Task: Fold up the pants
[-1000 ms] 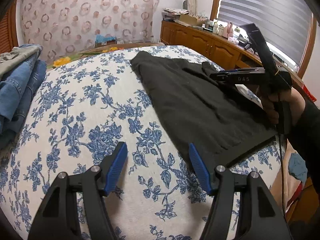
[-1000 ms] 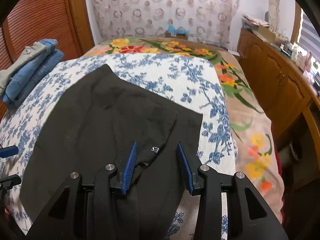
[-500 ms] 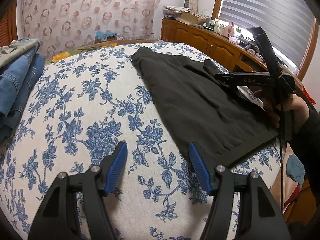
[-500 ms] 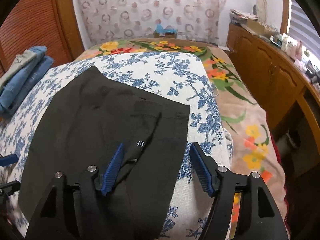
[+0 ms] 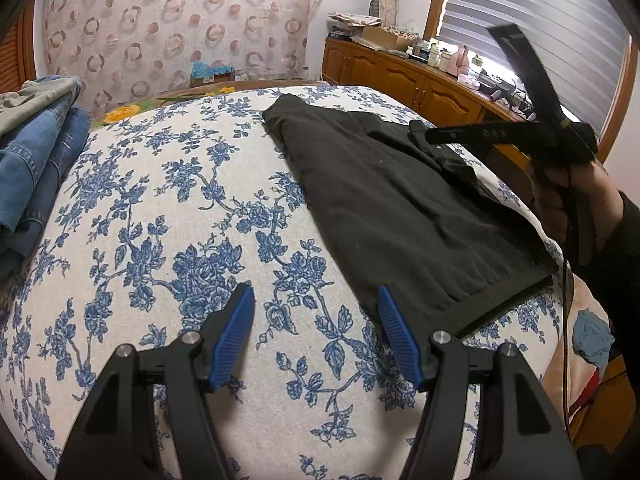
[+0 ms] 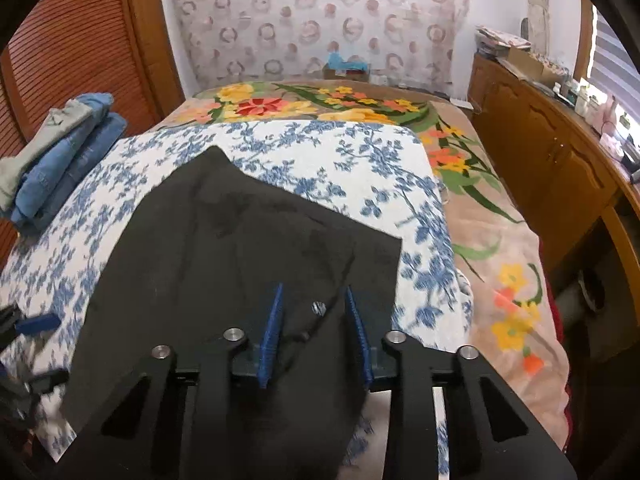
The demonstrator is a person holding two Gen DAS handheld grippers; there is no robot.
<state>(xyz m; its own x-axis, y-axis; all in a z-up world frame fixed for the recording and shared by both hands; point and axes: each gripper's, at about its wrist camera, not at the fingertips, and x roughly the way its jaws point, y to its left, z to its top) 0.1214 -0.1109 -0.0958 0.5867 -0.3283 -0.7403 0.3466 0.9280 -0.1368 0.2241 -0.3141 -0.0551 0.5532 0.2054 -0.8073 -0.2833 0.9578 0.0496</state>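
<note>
Black pants [image 5: 400, 208] lie flat on the blue-flowered bedspread [image 5: 160, 220], folded into a broad panel. My left gripper [image 5: 316, 320] hovers open over the bedspread, its right finger just short of the pants' near corner. A person's hand holds my right gripper [image 5: 500, 134] at the pants' far edge. In the right wrist view the right gripper [image 6: 314, 320] is closing over a fold of the pants [image 6: 224, 248]. Black cloth with a small label lies between its blue pads [image 6: 272, 332], and a gap still shows. The left gripper's fingertip [image 6: 36, 322] peeks in at the left edge.
Folded jeans [image 5: 36, 152] are stacked at the bed's left side, seen also in the right wrist view [image 6: 60, 160]. A wooden cabinet [image 6: 540, 152] with clutter on top runs along the right. A flowered blanket [image 6: 480, 220] covers the bed's far end and right side.
The right gripper's jaws spread wide, then narrowed around the fold of the pants near the label. The left gripper has stayed where it was, open.
</note>
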